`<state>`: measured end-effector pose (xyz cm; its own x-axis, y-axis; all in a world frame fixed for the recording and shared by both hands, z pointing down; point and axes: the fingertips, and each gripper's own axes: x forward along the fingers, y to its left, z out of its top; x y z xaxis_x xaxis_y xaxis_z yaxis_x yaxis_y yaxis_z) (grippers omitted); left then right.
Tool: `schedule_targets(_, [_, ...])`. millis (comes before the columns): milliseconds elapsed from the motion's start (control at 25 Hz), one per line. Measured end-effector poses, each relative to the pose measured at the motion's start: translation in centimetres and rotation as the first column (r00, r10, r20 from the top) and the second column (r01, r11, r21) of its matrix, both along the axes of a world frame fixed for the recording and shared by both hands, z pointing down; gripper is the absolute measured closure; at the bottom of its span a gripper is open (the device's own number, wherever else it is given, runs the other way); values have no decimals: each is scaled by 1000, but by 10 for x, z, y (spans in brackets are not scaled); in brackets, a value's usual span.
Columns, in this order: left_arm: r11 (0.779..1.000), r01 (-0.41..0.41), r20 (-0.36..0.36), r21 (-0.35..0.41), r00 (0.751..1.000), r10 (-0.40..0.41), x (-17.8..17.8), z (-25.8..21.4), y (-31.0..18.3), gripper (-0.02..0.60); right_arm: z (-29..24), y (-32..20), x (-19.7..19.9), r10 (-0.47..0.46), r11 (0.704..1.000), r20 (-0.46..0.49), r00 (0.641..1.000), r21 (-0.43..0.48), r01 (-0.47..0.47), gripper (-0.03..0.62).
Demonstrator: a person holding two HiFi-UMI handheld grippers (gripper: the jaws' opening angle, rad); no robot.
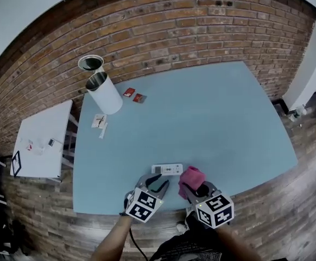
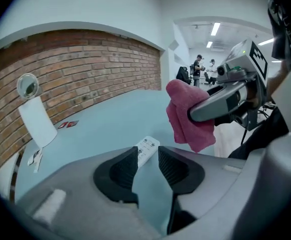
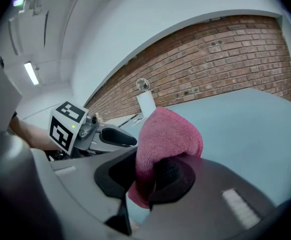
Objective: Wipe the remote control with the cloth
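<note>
The remote (image 1: 167, 169) lay flat on the blue table (image 1: 212, 113), lengthwise across my view and button side up. Everything else I placed from it.

My left tongs (image 2: 148, 154) sat just on the near side of the remote, pointing down at it. Their 2 jaws stood a narrow way apart with nothing pinched between them. Through the gap I saw the remote's near end and bare table; the pads (image 2: 123, 169) were not pressing on it.

My right tongs (image 3: 146, 166) were just to the right of the remote, jaws clamped on the pink cloth (image 1: 191, 176). The cloth bunched up over the tips and a fold hung out below them. It was held just beside the remote's right end, and I could not tell whether it touched.

Well beyond the remote and to its left stood a white bin (image 1: 105, 94), open at the top. 2 small red packets (image 1: 134, 95) lay just right of that bin, and some white scraps (image 1: 99, 122) lay between the bin and the remote. Farther left of the remote, off the table, was a small white side table (image 1: 41, 143). A brick wall (image 1: 147, 31) ran behind it all.
</note>
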<state>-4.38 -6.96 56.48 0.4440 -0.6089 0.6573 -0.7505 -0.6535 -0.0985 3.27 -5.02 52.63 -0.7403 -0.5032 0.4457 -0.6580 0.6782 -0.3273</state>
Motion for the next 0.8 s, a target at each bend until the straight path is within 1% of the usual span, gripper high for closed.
schedule_targets(40, [999,-43,22,-8,999,44,3,2,-5,436,1,-3,3,8,1000,4,1000,-6,-8,531])
schedule_targets(80, [996,-86,54,-15,995,87,4,3,-9,428,2,-6,5,13,1000,6,1000,-8,-13,531])
schedule_targets(120, [991,-130,91,-25,987,132,5,6,-13,426,3,-9,8,19,1000,6,1000,-10,-19,531])
schedule_targets(160, [983,-177,129,-45,975,181,6,11,-17,407,4,-13,11,25,1000,5,1000,-12,-25,531])
schedule_targets(240, [955,-273,199,-114,936,291,7,23,-19,396,4,-21,16,41,999,6,999,-14,-40,531])
schedule_targets(280, [937,-314,231,-151,911,343,7,29,-20,395,4,-25,19,48,999,6,999,-14,-48,531])
schedule_targets(320, [920,-346,258,-183,886,384,5,34,-21,377,4,-29,21,54,998,6,999,-14,-54,531])
schedule_targets(360, [906,-368,281,-207,865,415,4,38,-23,348,4,-32,23,58,998,6,998,-12,-58,531])
schedule_targets(400, [895,-385,297,-224,848,439,3,41,-26,334,5,-36,24,62,998,6,998,-11,-62,531])
schedule_targets(480, [873,-413,313,-259,819,480,4,47,-31,333,5,-43,28,75,997,8,997,-10,-75,531])
schedule_targets(560, [842,-443,319,-309,785,531,7,55,-32,328,5,-51,33,95,995,10,995,-11,-95,531])
schedule_targets(600, [825,-455,324,-336,766,555,8,60,-32,271,4,-54,36,105,994,12,994,-11,-105,531])
schedule_targets(680, [797,-470,341,-378,730,592,9,69,-31,268,3,-61,41,122,992,16,992,-11,-122,531])
schedule_targets(800, [766,-482,360,-425,687,631,9,79,-30,268,3,-71,48,143,990,25,989,-14,-142,531])
